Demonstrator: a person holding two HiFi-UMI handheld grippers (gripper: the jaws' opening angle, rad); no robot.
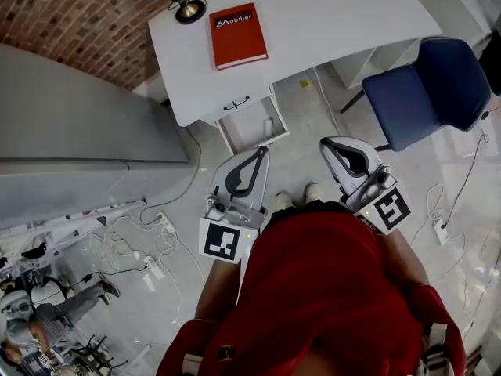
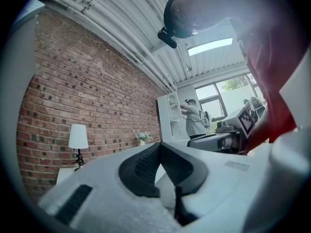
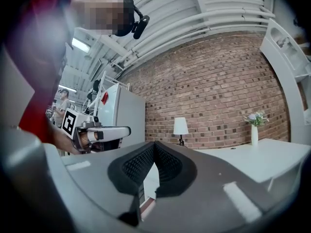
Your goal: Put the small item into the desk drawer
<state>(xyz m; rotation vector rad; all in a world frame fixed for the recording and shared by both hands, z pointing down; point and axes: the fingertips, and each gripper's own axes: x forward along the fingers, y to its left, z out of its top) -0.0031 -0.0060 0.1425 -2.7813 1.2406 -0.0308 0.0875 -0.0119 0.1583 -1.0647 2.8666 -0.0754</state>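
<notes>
Both grippers sit at lower centre, left gripper [image 1: 262, 152] and right gripper [image 1: 329, 144], fingers clenched on nothing. Farther up, the small item [image 1: 268, 125] appears to rest inside the open drawer [image 1: 258, 142] below the tabletop [image 1: 329, 14]. If closing remains, push its front squarely and slowly.

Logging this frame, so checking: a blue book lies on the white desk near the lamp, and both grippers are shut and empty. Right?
No: the head view shows the book is red, not blue. The rest holds: it lies on the white desk near the lamp, and the left gripper and right gripper are shut and empty.
</notes>
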